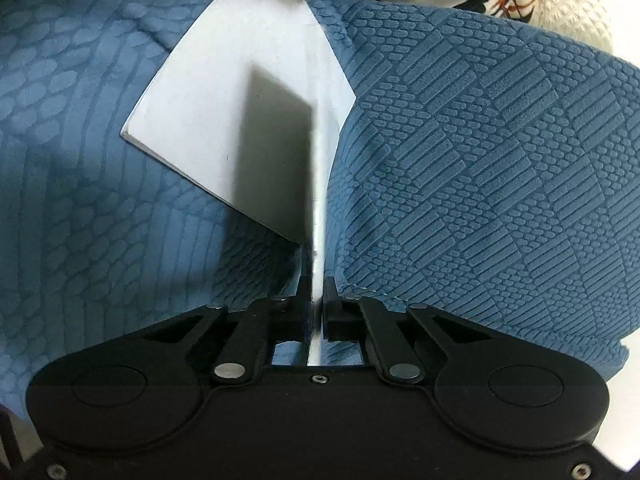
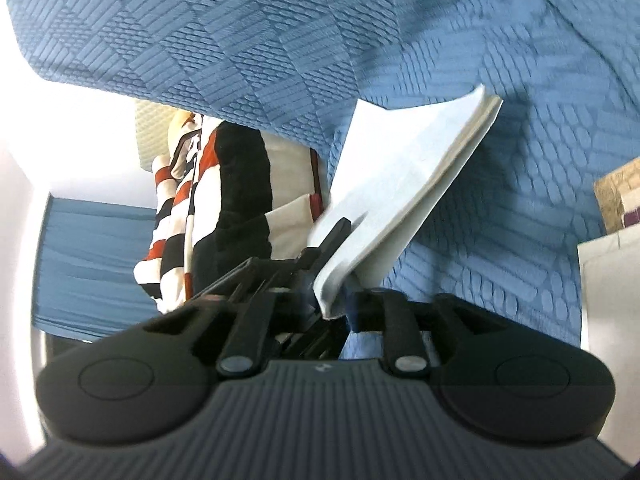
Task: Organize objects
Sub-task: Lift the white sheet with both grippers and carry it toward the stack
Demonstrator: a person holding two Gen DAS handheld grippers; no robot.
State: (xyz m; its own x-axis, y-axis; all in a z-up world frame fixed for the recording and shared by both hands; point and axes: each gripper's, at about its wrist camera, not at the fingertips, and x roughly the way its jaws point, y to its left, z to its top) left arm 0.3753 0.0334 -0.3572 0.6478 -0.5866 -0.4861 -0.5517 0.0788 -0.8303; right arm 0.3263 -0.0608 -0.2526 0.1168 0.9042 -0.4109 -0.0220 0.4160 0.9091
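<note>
My left gripper (image 1: 318, 300) was clamped on the white booklet's (image 1: 240, 92) page edge; my right gripper (image 2: 340, 280) stood partly open, booklet corner between its jaws, over the blue bedspread (image 1: 480, 140).

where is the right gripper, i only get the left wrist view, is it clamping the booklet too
Observer: The right gripper is at the white booklet, at its near corner. Its jaws stand apart and are not clamping it.
Operator: anything off to its right
Observer: A brown cardboard box sits at the view's right edge, past the blue bedspread.
</note>
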